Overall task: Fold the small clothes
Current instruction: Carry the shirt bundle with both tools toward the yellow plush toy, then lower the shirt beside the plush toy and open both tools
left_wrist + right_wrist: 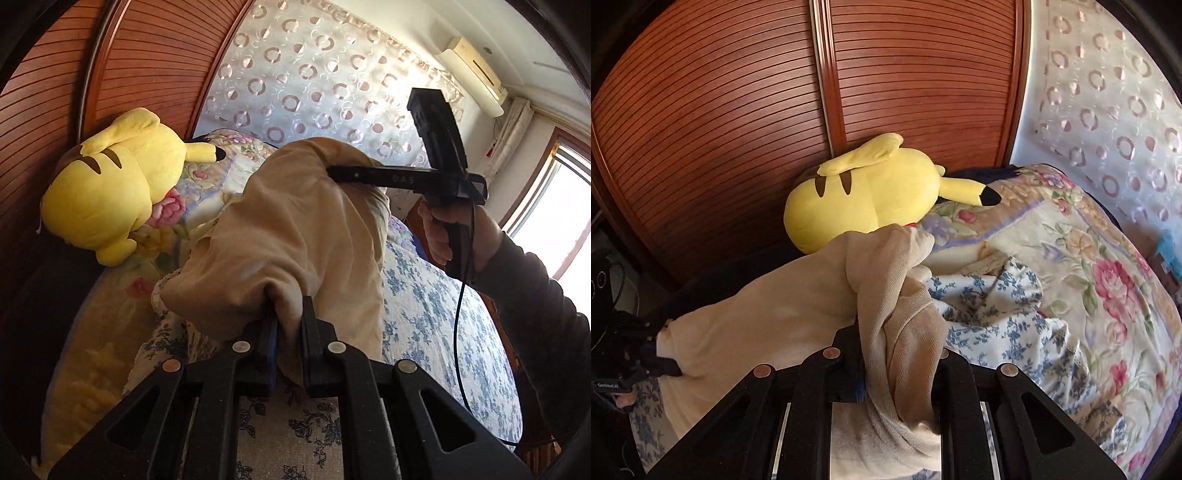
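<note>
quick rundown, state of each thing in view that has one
beige garment: lifted off the bed, bunched, unfolded
left gripper: shut on the garment
right gripper: shut on the garment
yellow plush toy: lying against the wooden headboard
floral bedcover: rumpled

The small garment (295, 236) is beige and made of a soft, finely ribbed knit. It hangs in the air above the bed (443, 302), stretched between two held ends, and does not lie flat. The cloth is bunched and wrinkled at each end, and one loose part (905, 369) falls down in folds.
</note>
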`<state>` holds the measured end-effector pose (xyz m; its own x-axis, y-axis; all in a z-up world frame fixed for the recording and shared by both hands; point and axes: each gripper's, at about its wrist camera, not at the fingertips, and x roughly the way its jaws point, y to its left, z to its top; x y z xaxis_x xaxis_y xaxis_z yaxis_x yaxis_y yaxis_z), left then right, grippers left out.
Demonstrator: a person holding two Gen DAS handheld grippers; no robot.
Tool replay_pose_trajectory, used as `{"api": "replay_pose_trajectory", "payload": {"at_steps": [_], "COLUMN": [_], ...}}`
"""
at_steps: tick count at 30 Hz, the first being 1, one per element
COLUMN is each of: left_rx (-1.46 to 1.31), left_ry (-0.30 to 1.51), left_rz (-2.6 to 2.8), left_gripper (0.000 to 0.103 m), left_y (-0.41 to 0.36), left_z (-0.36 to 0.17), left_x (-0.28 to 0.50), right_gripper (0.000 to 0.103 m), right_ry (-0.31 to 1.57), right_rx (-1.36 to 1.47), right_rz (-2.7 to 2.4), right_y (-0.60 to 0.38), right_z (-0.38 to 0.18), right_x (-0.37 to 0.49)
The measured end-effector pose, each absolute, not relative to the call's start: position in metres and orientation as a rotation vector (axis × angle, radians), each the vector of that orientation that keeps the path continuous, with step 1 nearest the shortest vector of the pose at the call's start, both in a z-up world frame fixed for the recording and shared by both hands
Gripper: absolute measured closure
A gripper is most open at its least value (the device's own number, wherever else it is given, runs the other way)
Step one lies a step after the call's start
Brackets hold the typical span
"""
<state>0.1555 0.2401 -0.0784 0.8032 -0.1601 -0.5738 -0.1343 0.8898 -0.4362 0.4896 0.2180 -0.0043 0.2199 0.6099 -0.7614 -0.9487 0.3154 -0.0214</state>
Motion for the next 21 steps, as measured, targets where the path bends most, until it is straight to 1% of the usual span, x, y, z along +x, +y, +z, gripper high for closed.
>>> {"api": "replay_pose_trajectory", "payload": {"at_steps": [3,5,6,7,8,11,13,14,17,18,21], "left_rx": [-0.471,-0.465,-0.459,-0.451,-0.445,-0.434,-0.430,-0.426,-0.409,-0.405,-0.381], "left_ry": [0.647,0.655,0.660,0.664,0.668,0.693,0.704,0.707,0.712,0.715,0.726], "left_rz": [0.001,0.003,0.004,0.005,0.005,0.025,0.036,0.038,0.038,0.033,0.037], "left_gripper": [0.092,0.092,0.092,0.092,0.092,0.089,0.082,0.080,0.069,0.062,0.056], "left_y": [0.239,0.236,0.234,0.233,0.232,0.233,0.233,0.232,0.229,0.229,0.226], "left_z": [-0.079,-0.080,-0.080,-0.080,-0.080,-0.084,-0.085,-0.086,-0.086,-0.086,-0.085], "left_x": [0.156,0.157,0.156,0.157,0.157,0.161,0.163,0.164,0.164,0.164,0.164], "right_gripper": [0.087,0.084,0.080,0.070,0.064,0.058,0.057,0.057,0.057,0.057,0.057], "right_ry": [0.752,0.759,0.761,0.763,0.753,0.704,0.651,0.640,0.624,0.632,0.686], "right_rx": [-0.550,-0.538,-0.524,-0.501,-0.481,-0.454,-0.415,-0.389,-0.373,-0.372,-0.374], "right_rz": [1.145,1.120,1.107,1.085,1.050,0.966,0.959,0.980,1.022,1.027,1.016], "right_y": [0.217,0.216,0.216,0.213,0.208,0.194,0.184,0.181,0.182,0.183,0.188], "right_z": [-0.014,-0.019,-0.017,-0.016,-0.014,-0.004,0.004,0.006,0.001,-0.005,-0.028], "right_x": [0.492,0.497,0.498,0.500,0.501,0.494,0.483,0.477,0.454,0.449,0.443]}}
